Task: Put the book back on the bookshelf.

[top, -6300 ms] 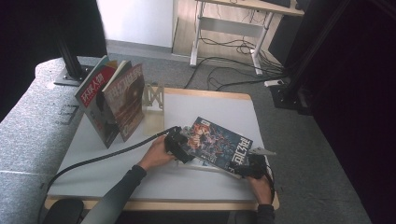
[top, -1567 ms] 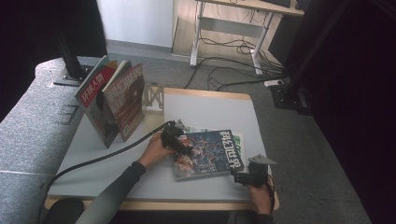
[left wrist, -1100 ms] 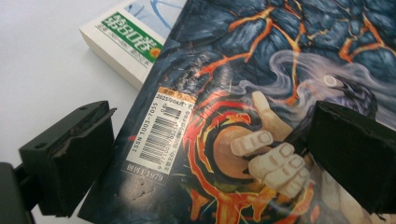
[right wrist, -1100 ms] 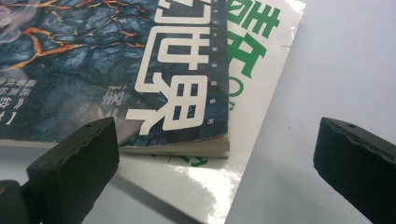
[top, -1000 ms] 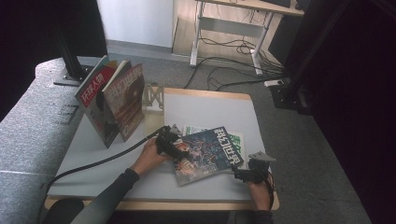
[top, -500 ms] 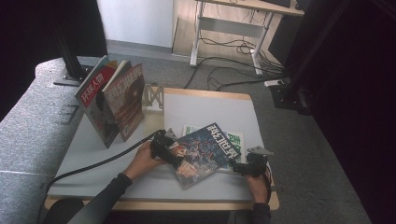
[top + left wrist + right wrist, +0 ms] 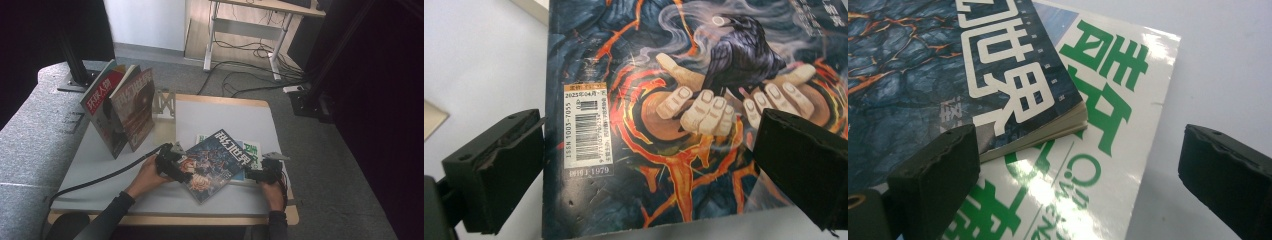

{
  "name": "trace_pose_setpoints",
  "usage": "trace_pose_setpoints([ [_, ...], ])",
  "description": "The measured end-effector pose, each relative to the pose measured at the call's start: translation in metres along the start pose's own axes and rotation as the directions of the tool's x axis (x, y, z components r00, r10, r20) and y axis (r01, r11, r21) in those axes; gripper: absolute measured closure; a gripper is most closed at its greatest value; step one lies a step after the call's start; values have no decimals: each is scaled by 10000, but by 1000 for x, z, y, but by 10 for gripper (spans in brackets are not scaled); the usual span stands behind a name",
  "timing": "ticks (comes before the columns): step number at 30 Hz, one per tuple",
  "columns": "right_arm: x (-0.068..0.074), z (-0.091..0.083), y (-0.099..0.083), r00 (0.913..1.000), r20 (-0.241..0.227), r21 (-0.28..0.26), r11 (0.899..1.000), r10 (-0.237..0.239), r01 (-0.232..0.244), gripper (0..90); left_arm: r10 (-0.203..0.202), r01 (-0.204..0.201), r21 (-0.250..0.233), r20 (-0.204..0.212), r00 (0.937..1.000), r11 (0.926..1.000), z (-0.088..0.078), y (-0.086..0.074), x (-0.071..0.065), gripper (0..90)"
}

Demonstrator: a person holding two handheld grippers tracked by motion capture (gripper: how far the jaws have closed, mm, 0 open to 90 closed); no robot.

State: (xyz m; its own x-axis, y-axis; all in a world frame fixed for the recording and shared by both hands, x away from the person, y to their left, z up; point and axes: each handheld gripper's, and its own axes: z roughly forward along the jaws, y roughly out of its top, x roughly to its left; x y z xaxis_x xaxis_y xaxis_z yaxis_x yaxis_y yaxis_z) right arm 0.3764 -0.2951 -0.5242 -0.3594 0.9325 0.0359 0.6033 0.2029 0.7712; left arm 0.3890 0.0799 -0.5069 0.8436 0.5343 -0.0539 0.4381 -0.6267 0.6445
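A dark blue magazine (image 7: 215,162) with a raven and hand on its cover (image 7: 684,100) lies slanted on the white table (image 7: 220,120). It partly covers a white magazine with green letters (image 7: 252,149). My left gripper (image 7: 181,171) is open at the dark magazine's near-left end, its jaws spread over the cover by the barcode (image 7: 586,130). My right gripper (image 7: 249,175) is open at the front right. Between its jaws lie the dark magazine's corner (image 7: 1013,90) and the green-lettered cover (image 7: 1108,125).
Two magazines (image 7: 122,112) stand upright at the table's back left, beside a small metal rack (image 7: 164,102). A black cable (image 7: 110,177) trails from the left gripper over the front left. The wooden table edge (image 7: 175,219) runs along the front.
The dark magazine has turned anticlockwise and slid a little left with my left gripper, uncovering more of the green-lettered one. My right gripper has edged left towards the magazines.
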Motion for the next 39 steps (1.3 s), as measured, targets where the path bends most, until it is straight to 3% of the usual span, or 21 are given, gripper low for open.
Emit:
trace_pose_setpoints([
  [10,5,15,15,9999,106,3,9999,-118,118,63,461,-450,282,-414,9981,9986,-9,-14,-14,0],
  [13,5,17,18,9999,47,94,9999,-123,123,64,367,-364,76,-468,9982,9993,-9,-17,-16,0],
  [17,5,17,16,9997,57,46,9997,-243,243,63,234,-237,-165,-212,9995,9996,-12,-19,-12,1],
  [20,6,17,14,9994,93,17,9994,-342,341,60,339,-347,-436,-199,9992,9984,-19,-19,-10,54],
  [24,7,16,13,9992,114,-29,9992,-392,392,54,336,-368,-691,-466,9983,9969,-30,-19,-6,59],
  [27,9,15,12,9989,22,-4,9989,-473,473,48,65,-94,-958,-305,9995,9954,-37,-23,2,138],
  [33,12,11,13,9971,-219,199,9971,-732,736,93,-165,164,-753,1,9999,9970,-37,-32,9,223],
  [39,14,8,17,9951,-328,199,9954,-934,941,98,81,-67,-664,218,9997,9978,-36,-34,6,221],
])
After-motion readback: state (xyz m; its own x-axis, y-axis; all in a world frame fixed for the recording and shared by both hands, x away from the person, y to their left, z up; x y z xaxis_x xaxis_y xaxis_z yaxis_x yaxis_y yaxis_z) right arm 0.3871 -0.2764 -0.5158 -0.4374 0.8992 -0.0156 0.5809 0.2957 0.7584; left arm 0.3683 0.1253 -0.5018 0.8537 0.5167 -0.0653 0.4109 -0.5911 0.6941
